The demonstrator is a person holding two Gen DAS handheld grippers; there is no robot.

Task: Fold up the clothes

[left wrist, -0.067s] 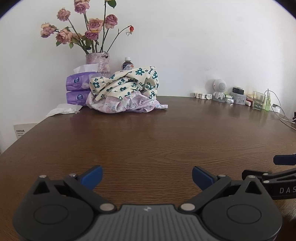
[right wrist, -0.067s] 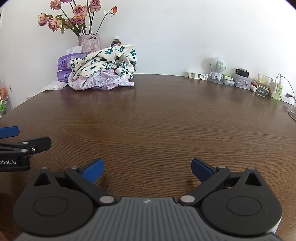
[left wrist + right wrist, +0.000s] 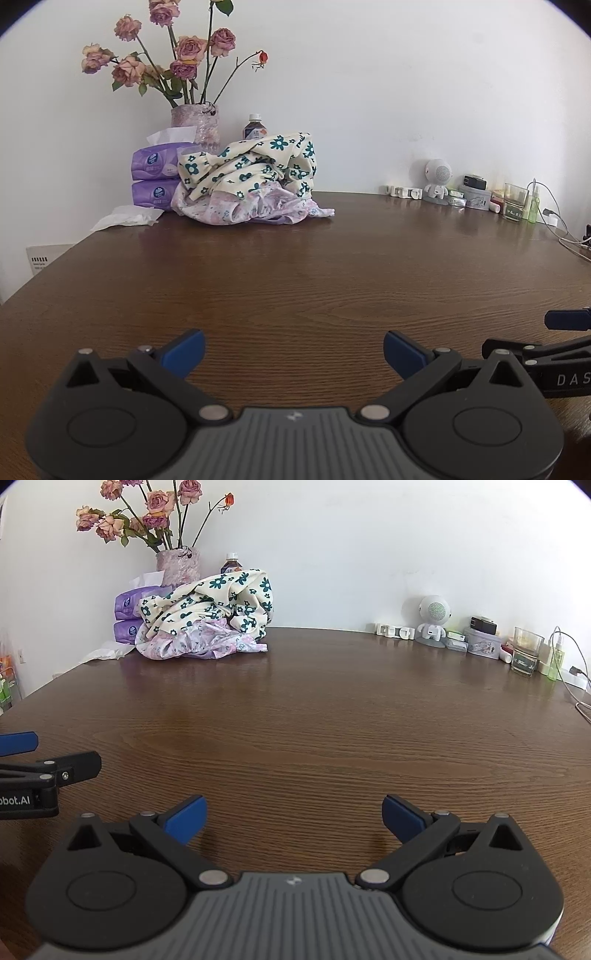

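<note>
Above table [image 3: 295, 266], both grippers level, jaws wide

The table [image 3: 295, 273] is glossy grained wood; the clothes [image 3: 247, 181] at its far-left edge are soft printed cloth.

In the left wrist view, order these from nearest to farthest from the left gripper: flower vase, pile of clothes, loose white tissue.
From the left gripper:
1. Loose white tissue, far left edge.
2. Pile of clothes, left of centre.
3. Flower vase, behind the pile, by the wall.

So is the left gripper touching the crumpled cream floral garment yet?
Apart. The left wrist view shows bare wooden table between the open left gripper and the garment.
</note>
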